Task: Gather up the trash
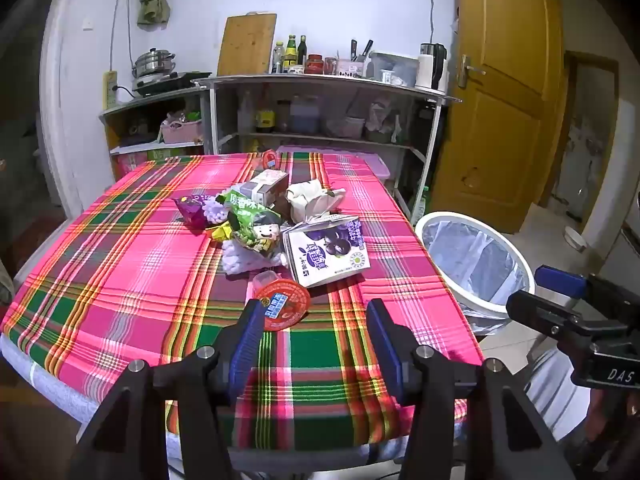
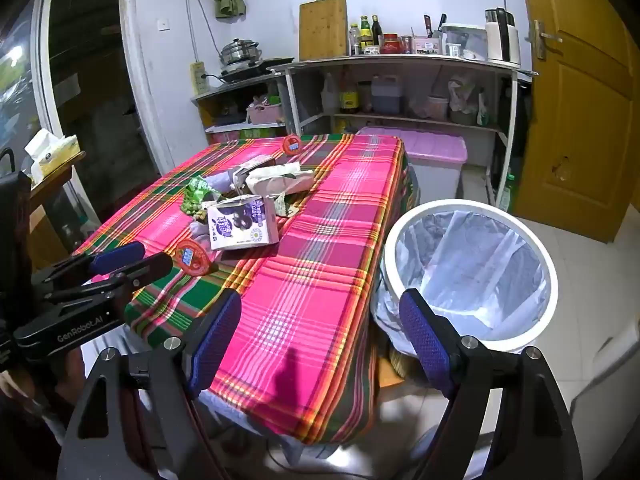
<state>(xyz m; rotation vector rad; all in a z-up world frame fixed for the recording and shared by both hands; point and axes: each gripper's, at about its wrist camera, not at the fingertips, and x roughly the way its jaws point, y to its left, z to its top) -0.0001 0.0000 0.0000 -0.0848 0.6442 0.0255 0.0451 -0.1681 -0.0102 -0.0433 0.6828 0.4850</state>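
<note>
A pile of trash lies mid-table on the plaid cloth (image 1: 120, 264): a purple-and-white milk carton (image 1: 326, 250) (image 2: 242, 228), a green snack bag (image 1: 252, 222), a purple wrapper (image 1: 192, 210), crumpled paper (image 1: 312, 198) (image 2: 280, 178) and a small box (image 1: 266, 188). A red lidded cup (image 1: 282, 304) (image 2: 193, 256) lies nearest. My left gripper (image 1: 316, 316) is open and empty, just before the red cup. My right gripper (image 2: 320, 308) is open and empty above the table's right edge, beside the white bin (image 2: 472, 268) (image 1: 476, 258).
The bin has a clear liner and stands on the floor right of the table. Another red lid (image 2: 292, 144) lies at the table's far edge. Kitchen shelves (image 1: 320, 112), a pink storage box (image 2: 432, 156) and a yellow door (image 1: 500, 92) are behind.
</note>
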